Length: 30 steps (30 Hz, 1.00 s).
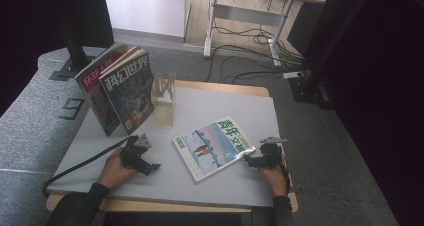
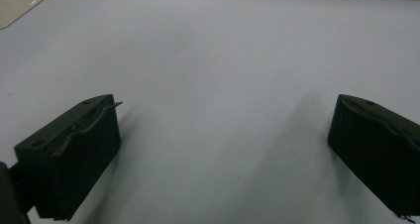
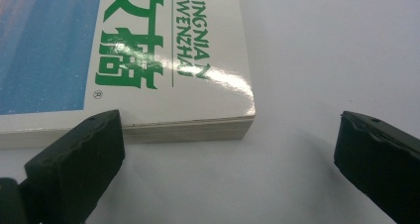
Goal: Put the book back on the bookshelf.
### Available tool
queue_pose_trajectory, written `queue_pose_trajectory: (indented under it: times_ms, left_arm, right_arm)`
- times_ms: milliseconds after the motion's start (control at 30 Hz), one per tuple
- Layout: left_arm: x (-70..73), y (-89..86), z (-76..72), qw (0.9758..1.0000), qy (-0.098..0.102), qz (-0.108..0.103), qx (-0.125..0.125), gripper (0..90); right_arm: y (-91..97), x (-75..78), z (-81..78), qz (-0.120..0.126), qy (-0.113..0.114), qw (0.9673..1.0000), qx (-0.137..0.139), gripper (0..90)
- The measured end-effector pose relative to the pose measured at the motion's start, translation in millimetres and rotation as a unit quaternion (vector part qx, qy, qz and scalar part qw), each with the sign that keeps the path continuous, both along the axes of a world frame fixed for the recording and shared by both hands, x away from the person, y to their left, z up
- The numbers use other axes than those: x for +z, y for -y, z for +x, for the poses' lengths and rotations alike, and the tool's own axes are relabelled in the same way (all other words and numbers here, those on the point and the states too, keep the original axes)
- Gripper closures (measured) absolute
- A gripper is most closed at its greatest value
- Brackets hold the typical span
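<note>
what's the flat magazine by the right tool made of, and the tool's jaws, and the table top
Magazine: paper with a glossy coated cover, judging by the bright glare streak over the green lettering; the stacked page edges look matte, off-white.
Right tool jaws: probably hard black plastic or rubber, dull, with a moulded ridge and small screw holes.
Table top: a smooth, matte pale grey sheet, perhaps laminate or a mat, over a wooden-looking board at the edges.

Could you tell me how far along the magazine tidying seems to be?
Two magazines already stand against the bookend. In hand: the open right claw sits at a corner of the flat magazine, not gripping. The left claw is open over bare table. Lifting and shelving appear left.
</note>
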<state>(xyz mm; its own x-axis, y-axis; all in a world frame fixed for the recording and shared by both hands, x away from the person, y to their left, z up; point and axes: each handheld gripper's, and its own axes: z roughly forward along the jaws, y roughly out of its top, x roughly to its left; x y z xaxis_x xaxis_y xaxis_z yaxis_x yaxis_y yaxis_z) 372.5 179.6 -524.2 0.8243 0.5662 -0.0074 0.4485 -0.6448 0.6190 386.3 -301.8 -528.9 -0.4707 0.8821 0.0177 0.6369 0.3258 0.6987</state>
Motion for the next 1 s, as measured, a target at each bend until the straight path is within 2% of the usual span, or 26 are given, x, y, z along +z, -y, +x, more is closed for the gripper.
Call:
queue_pose_trajectory:
  times_ms: [133, 333, 467, 1000]
  left_arm:
    - [4.1, 2.7, 4.3, 1.0000, -0.002, 0.002, 0.000, 1.3]
    - [18.6, 11.1, 14.3, 0.9995, 0.004, -0.031, -0.001, 4.4]
    - [23.2, 21.3, 23.1, 0.9992, 0.010, -0.037, -0.004, 6.7]
    - [33.2, 65.4, 56.3, 0.9979, 0.009, -0.059, -0.025, 13.1]
  right_arm:
    - [1.0, 0.5, -1.8, 0.007, -0.003, 1.0000, 0.003, 0.2]
    - [0.2, 8.7, -6.0, 0.015, 0.010, 0.9998, 0.005, 0.8]
    - [-2.5, 14.7, -6.6, 0.019, 0.020, 0.9996, 0.008, 0.8]
    - [-29.0, 16.2, 17.0, 0.010, 0.018, 0.9994, 0.027, 5.0]
